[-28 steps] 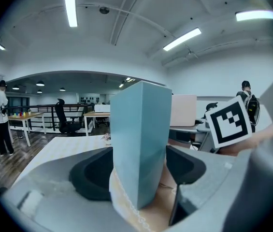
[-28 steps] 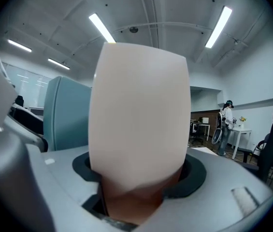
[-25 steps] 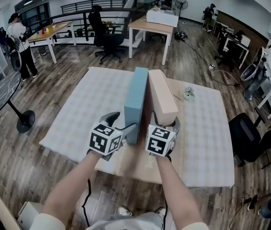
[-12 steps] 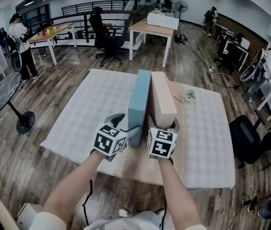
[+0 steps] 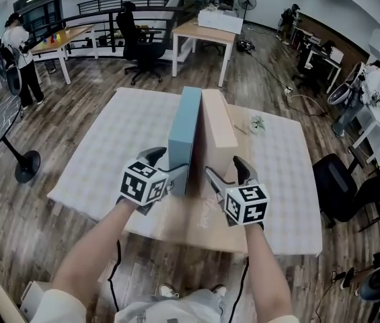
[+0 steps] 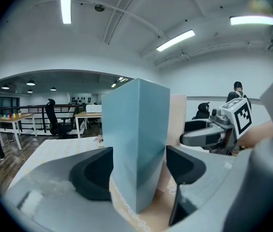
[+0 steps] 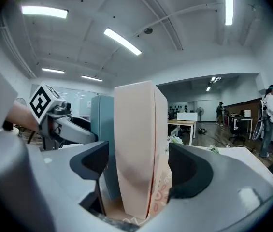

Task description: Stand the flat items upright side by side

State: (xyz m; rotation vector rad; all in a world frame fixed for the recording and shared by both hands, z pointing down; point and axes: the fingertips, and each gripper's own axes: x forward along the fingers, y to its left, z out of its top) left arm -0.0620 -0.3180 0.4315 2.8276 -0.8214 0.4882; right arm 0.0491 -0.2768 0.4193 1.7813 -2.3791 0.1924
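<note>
Left tool (image 5: 169, 165) pinches the near end of the upright blue box (image 5: 184, 133). Right tool (image 5: 225, 169) is spread, with the upright pink box (image 5: 216, 126) between its jaws, unpressed. Boxes stand side by side, just beside each other, mid worktop (image 5: 129, 133). Faint orange print low on the pink box is unreadable.

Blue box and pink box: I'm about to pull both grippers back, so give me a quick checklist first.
1. Blue box standing upright: ok.
2. Pink box upright beside it: ok.
3. The two boxes' sides touching: cannot tell; they stand very close.
4. Right gripper clear of the pink box: ok; the jaws stand apart around its near end.
5. Left gripper free of the blue box: cannot tell; the pads sit right at its sides.
</note>
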